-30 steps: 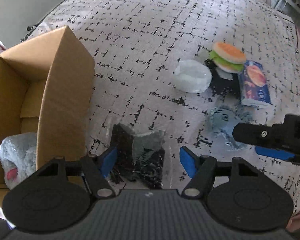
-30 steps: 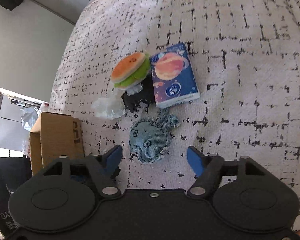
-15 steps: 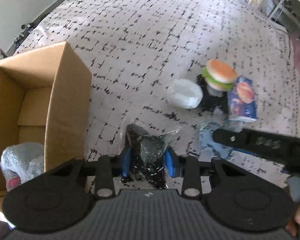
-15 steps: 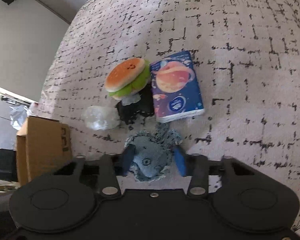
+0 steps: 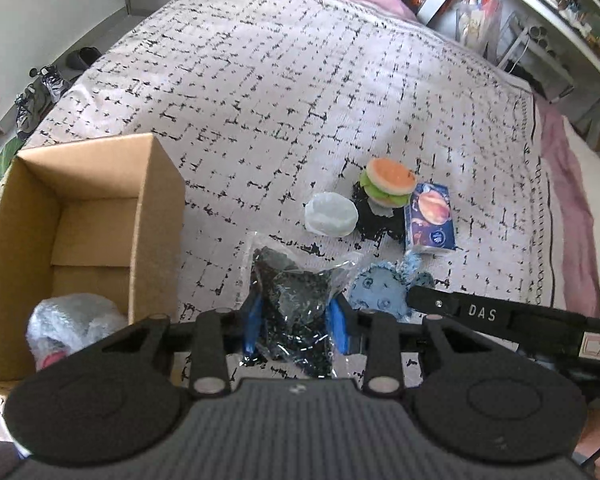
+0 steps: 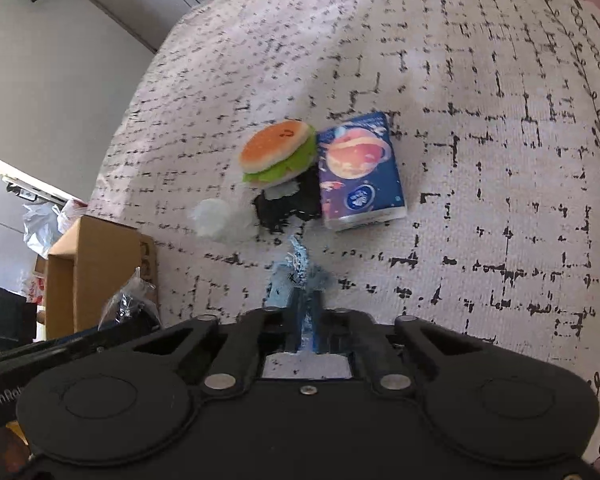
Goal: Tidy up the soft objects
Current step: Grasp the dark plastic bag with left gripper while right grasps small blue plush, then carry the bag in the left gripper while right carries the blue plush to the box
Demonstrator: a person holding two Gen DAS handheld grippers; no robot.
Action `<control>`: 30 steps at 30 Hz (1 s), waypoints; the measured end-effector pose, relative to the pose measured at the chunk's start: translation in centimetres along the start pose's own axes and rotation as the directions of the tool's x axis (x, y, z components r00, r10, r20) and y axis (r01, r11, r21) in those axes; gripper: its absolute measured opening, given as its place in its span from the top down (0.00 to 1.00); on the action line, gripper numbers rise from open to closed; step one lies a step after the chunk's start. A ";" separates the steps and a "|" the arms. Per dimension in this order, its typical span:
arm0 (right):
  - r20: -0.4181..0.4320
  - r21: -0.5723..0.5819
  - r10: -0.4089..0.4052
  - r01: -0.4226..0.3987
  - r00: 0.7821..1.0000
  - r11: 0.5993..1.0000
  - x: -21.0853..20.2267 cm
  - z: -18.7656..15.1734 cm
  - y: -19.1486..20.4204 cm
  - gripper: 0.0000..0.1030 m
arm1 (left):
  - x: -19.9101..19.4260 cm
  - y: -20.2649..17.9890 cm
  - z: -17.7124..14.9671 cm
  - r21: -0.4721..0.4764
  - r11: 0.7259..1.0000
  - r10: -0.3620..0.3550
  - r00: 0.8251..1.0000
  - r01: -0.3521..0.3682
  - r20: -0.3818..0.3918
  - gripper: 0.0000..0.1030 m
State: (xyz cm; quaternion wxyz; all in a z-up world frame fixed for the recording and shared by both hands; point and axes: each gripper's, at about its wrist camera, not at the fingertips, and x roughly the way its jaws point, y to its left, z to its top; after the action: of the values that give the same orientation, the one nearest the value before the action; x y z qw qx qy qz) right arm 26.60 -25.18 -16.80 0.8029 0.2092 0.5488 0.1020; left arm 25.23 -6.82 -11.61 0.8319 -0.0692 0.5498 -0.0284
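Observation:
My left gripper (image 5: 294, 326) is shut on a clear bag of black stuff (image 5: 296, 304) and holds it just right of the open cardboard box (image 5: 156, 216). My right gripper (image 6: 306, 320) is shut on a blue denim plush toy (image 6: 298, 276), which also shows in the left wrist view (image 5: 380, 292). On the bedspread beyond lie a burger plush (image 6: 278, 152), a blue tissue pack (image 6: 358, 172), a white crumpled bag (image 6: 216, 220) and a black item (image 6: 288, 204). The box holds a bubble-wrapped bundle (image 5: 72, 324).
The patterned bedspread (image 5: 300, 92) stretches far ahead. Shelves with clutter (image 5: 540, 8) stand at the back right. Shoes (image 5: 40, 88) lie on the floor at the left. The box shows at the left in the right wrist view (image 6: 96, 276).
Both grippers closed from open: the left onto the black bag, the right onto the blue plush. Both have since lifted and drawn back from the bed.

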 end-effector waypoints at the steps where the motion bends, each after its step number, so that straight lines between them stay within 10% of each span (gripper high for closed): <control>1: 0.007 -0.006 0.001 -0.001 1.000 1.000 -0.3 -0.1 0.1 1.00 | -0.3 0.2 -0.1 -0.002 1.000 -0.002 1.000 0.002 0.005 0.66; 30: 0.139 -0.172 -0.015 0.039 0.990 0.984 -5.6 -0.5 8.9 1.00 | -7.1 8.3 0.0 -0.101 0.993 -0.054 0.991 0.067 0.120 0.66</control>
State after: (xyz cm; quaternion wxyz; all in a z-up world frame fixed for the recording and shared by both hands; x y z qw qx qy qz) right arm 24.57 -19.35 -8.25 0.8552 0.1374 0.4841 0.1241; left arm 22.21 2.24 -6.31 0.8566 -0.1308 0.4987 -0.0207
